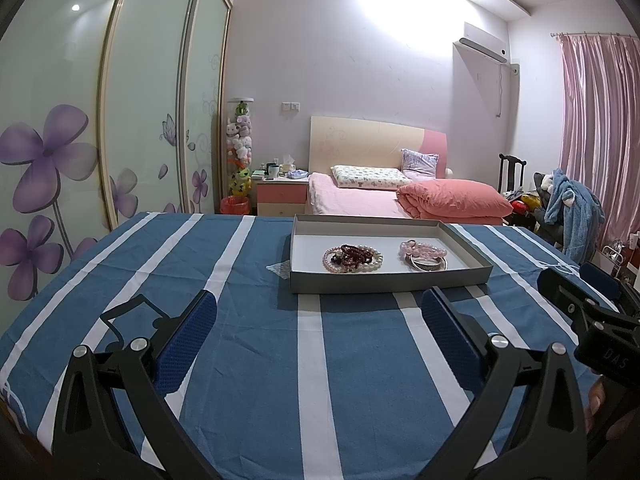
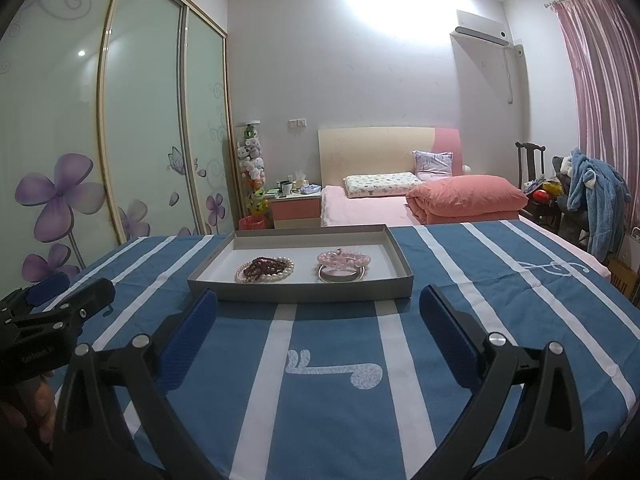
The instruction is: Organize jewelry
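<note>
Both the left gripper (image 1: 320, 312) and right gripper (image 2: 318, 312) have fingers spread wide, holding nothing. The bead bracelets (image 2: 265, 270) lie in the tray (image 2: 300, 292) on the desk; they look light, floppy and slippery, so pinch one strand.

Blue cloth (image 1: 248, 360) with white stripes; grey tray (image 1: 390, 282) (white inside); pink beads (image 1: 422, 249), dark red beads (image 1: 354, 254).

Left gripper (image 1: 319, 312), right gripper (image 2: 318, 308): jaws wide apart, side by side.
</note>
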### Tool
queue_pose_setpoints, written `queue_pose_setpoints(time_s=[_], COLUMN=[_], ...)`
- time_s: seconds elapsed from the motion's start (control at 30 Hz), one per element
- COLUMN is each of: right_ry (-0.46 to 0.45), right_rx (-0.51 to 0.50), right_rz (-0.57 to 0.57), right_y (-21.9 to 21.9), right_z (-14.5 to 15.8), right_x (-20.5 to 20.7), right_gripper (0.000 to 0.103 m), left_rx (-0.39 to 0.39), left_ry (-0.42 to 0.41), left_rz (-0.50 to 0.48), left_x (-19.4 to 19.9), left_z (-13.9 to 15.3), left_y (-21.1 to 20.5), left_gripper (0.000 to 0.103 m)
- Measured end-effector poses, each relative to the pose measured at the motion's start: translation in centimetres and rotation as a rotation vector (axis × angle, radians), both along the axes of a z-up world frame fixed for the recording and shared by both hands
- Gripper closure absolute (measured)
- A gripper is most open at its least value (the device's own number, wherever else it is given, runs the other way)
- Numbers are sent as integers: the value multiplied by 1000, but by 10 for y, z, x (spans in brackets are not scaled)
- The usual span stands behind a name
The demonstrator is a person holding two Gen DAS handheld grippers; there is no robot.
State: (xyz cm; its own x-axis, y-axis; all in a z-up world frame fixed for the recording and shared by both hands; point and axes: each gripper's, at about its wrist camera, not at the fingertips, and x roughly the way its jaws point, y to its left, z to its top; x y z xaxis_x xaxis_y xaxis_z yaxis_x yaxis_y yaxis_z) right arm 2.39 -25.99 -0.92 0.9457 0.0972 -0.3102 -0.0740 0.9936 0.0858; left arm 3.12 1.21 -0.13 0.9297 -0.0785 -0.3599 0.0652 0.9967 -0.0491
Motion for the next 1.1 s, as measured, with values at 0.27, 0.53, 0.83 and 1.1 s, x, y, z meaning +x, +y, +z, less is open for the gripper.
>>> queue_pose_setpoints(time_s=[0.27,0.53,0.83,1.1], right_ry=[7,6,8,8], right_rx=[2,2,3,3], right_rz=[1,2,1,1], right_y=[0,-1,-1,-1], right_z=[2,2,3,3], right_x=[0,0,0,0], right_gripper=[4,4,4,4], left_rx=[2,1,0,0], left_ry=[3,4,7,7], left_rz=[-3,-2,-3,-3], left_x=[-1,0,-1,-1], left_z=[-2,-2,-6,-6], left_y=[-1,-1,-3,-3], left_gripper=[2,2,2,2])
